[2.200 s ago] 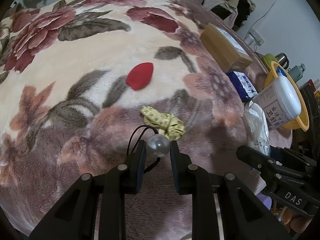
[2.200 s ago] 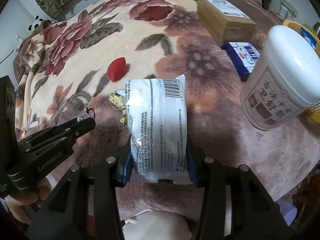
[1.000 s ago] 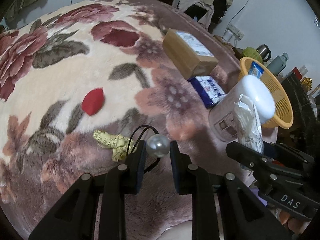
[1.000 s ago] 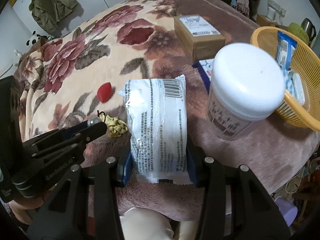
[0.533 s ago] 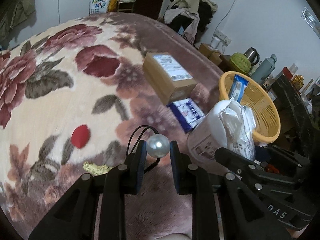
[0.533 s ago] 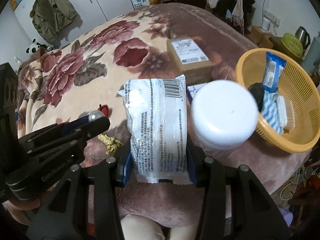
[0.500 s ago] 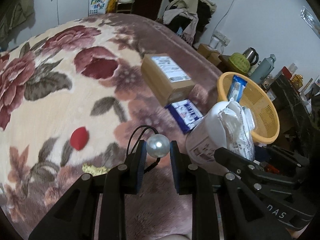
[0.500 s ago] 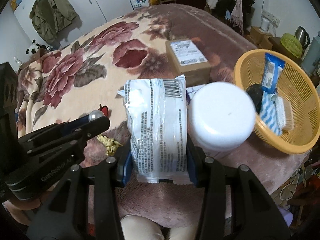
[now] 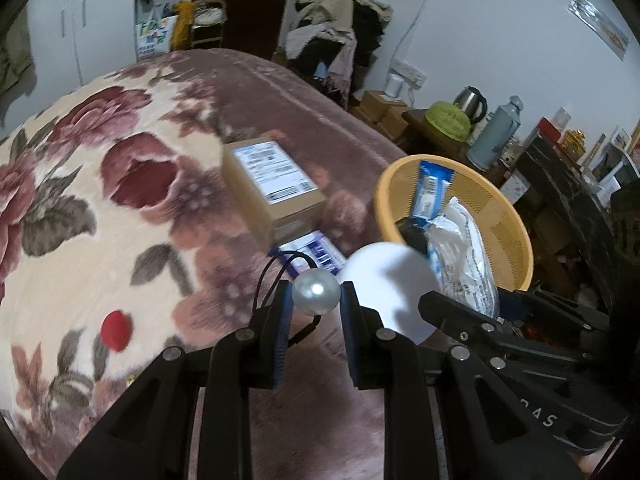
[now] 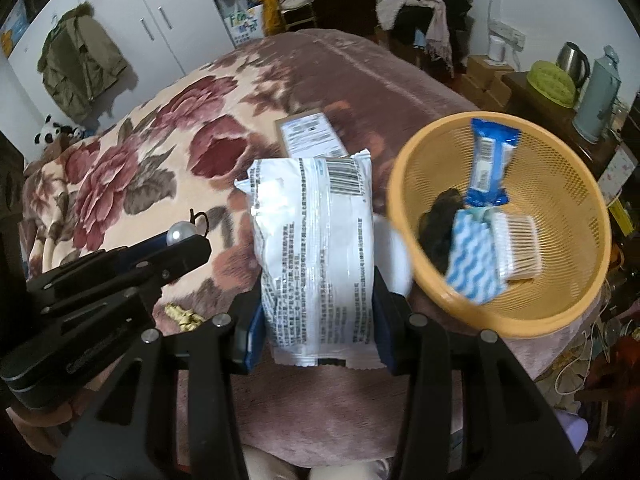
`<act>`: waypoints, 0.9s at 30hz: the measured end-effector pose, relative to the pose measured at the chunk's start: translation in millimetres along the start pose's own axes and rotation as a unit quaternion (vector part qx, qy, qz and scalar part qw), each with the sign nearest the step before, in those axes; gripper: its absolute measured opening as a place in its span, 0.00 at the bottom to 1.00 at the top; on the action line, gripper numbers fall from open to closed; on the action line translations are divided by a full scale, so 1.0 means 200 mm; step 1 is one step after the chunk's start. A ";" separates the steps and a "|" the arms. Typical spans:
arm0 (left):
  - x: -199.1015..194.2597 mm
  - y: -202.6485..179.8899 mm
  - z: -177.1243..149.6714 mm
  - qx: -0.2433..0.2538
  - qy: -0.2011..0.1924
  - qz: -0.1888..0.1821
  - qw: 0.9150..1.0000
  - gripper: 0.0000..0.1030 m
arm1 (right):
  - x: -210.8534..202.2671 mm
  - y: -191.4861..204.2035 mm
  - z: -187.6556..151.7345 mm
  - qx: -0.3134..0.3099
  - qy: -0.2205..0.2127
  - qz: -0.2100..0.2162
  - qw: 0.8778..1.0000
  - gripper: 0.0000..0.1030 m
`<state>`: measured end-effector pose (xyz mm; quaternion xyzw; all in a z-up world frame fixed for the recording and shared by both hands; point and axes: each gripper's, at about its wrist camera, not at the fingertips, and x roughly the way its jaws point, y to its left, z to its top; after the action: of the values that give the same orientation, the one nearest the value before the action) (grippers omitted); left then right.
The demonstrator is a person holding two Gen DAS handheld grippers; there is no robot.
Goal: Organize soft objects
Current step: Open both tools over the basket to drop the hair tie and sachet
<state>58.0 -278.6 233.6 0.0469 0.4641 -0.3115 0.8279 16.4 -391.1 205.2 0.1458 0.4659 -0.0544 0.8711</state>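
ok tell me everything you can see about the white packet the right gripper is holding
The white packet is a sealed, glossy plastic pouch, puffy and crinkled, with crimped top and bottom edges. Its visible face carries dense small dark print and a barcode near the top. It stands roughly upright, clamped at its lower sides between the right gripper's blue-lined pads, held in the air above the brownish blanket. The yellow basket sits just to its right; nothing else visibly touches it.

Left tool [image 9: 315, 300], right tool [image 10: 318, 312]: both clamped, angled down.
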 end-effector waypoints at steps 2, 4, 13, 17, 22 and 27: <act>0.03 -0.08 0.04 0.011 0.001 -0.007 1.000 0.22 | -0.01 -0.06 0.01 0.008 -0.002 -0.005 1.000 0.44; 0.06 -0.14 0.07 0.018 0.001 -0.014 1.000 0.22 | -0.02 -0.13 0.03 0.016 -0.005 -0.008 1.000 0.44; 0.23 -0.45 0.21 0.042 0.015 -0.054 0.998 0.22 | -0.07 -0.47 0.08 0.069 -0.018 -0.038 0.997 0.44; 0.32 -0.56 0.24 0.043 0.030 -0.076 0.996 0.22 | -0.10 -0.62 0.11 0.096 -0.026 -0.053 0.994 0.44; 0.47 -0.68 0.26 0.041 0.051 -0.087 0.994 0.22 | -0.11 -0.80 0.14 0.133 -0.032 -0.070 0.988 0.46; 0.60 -0.76 0.28 0.038 0.062 -0.090 0.993 0.33 | -0.10 -0.96 0.15 0.177 -0.035 -0.068 0.981 0.46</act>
<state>59.3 -477.2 201.8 0.0561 0.5050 -0.3986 0.7636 -14.0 -583.2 198.4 0.2634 0.4273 -0.2002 0.8414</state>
